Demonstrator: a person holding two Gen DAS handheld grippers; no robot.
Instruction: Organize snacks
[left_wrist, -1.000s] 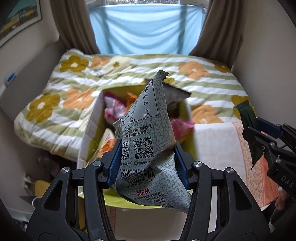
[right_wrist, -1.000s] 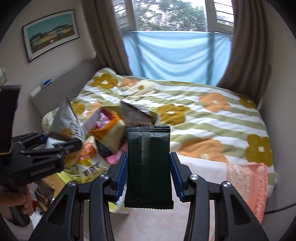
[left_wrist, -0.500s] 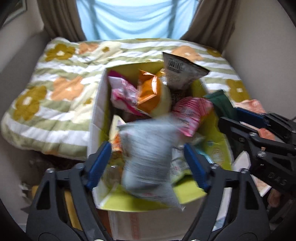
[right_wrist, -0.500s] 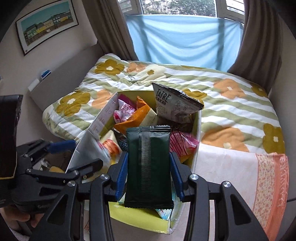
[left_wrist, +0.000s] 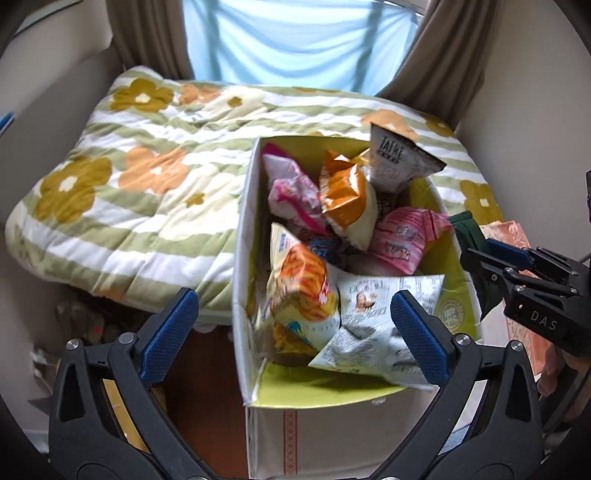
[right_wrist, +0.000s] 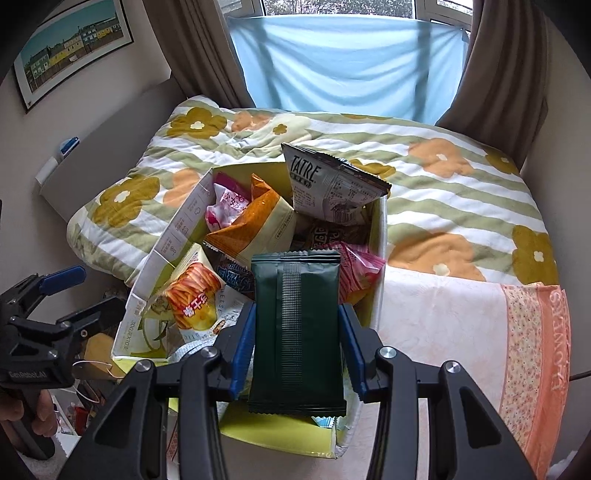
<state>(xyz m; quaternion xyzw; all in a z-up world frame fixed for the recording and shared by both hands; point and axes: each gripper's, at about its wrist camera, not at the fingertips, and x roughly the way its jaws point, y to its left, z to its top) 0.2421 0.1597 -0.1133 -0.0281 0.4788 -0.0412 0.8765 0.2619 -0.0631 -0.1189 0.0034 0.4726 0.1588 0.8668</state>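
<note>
While the flowered quilt (left_wrist: 122, 192) spreads over the bed from nine to twelve o'clock, we see the open snack box (left_wrist: 242, 258) sitting at its near edge, heaped with packets. At five o'clock inside it lies the grey-white packet (left_wrist: 373, 321), loose. Our left gripper (left_wrist: 295, 325) gapes wide above the box, holding nothing. Our right gripper (right_wrist: 297, 347) is clamped on the dark green packet (right_wrist: 297, 328), upright over the box's near end.
</note>
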